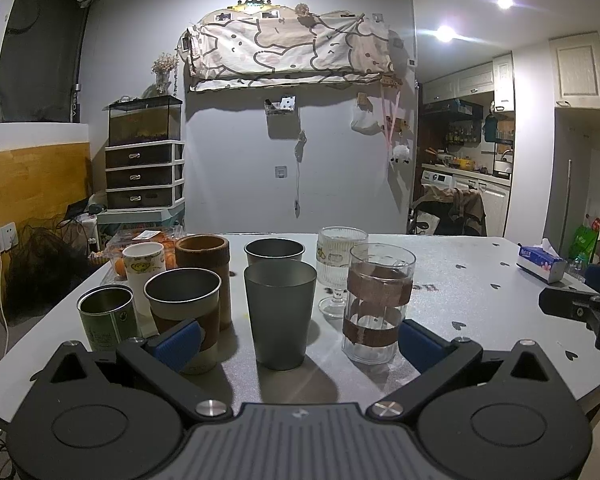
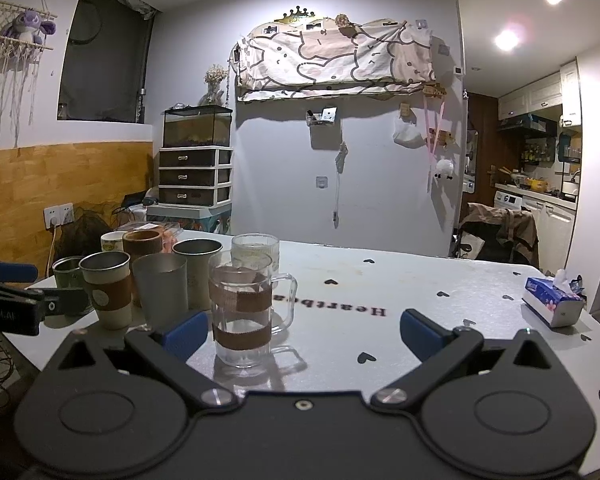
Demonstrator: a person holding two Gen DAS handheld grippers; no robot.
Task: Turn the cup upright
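Grey walls close off the far side of the room, with a patterned cloth (image 1: 288, 46) hung high and a drawer unit (image 1: 144, 174) under a glass tank on the left. We hold both grippers low over the near edge of a pale table (image 1: 480, 280) printed with small black hearts.

Our left gripper (image 1: 296, 342) has its blue fingers (image 1: 178, 344) spread wide and grasps nothing. Between them, from the left wrist view, stands a grey metal cup (image 1: 280, 314), upright with its mouth up, and just right of it a clear glass mug (image 1: 378, 302) wrapped in two brown bands, also upright. Left of the grey cup sits a sleeved metal cup (image 1: 184, 312), with a green tin (image 1: 107, 316) at the near left. Farther back we see a white paper cup (image 1: 144, 270), a brown cylinder cup (image 1: 204, 264), a second metal cup (image 1: 274, 251) and a ribbed stem glass (image 1: 340, 268). All of these stand mouth up.

Our right gripper (image 2: 304, 338) is likewise spread open and empty, with the banded mug just beside its left finger. A tissue box (image 2: 552, 306) lies at the far right, well apart from the cups.
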